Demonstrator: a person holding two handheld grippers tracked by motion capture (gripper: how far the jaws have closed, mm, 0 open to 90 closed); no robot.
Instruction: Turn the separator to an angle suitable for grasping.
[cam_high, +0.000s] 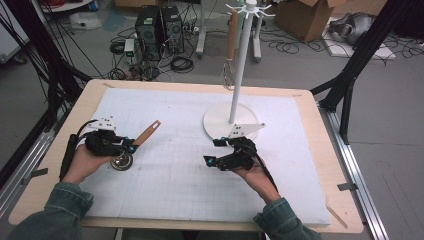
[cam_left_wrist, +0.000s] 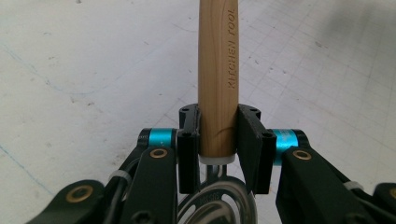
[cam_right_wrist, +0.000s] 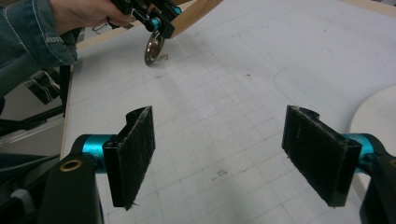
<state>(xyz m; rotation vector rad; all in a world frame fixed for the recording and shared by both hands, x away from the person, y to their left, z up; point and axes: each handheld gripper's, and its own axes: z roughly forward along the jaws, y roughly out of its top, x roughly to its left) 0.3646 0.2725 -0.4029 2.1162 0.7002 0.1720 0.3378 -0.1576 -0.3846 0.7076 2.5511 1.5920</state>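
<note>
White gridded matting (cam_high: 190, 165) covers the wooden table. At its left side, a wooden-handled metal kitchen tool (cam_left_wrist: 217, 79) is pinched in the left gripper (cam_left_wrist: 218, 135), its round head at the mat. The right gripper (cam_right_wrist: 233, 154) is spread, empty. Hanging on the white peg stand (cam_high: 239, 65) appears to remain undone.

Even, soft overhead light throughout; shadows faint, close foregrounds slightly blurred.

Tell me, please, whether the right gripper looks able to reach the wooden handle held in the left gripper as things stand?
Probably yes: the right gripper is open and empty, and bare mat lies between it and the wooden handle, which juts free beyond the left gripper.
</note>
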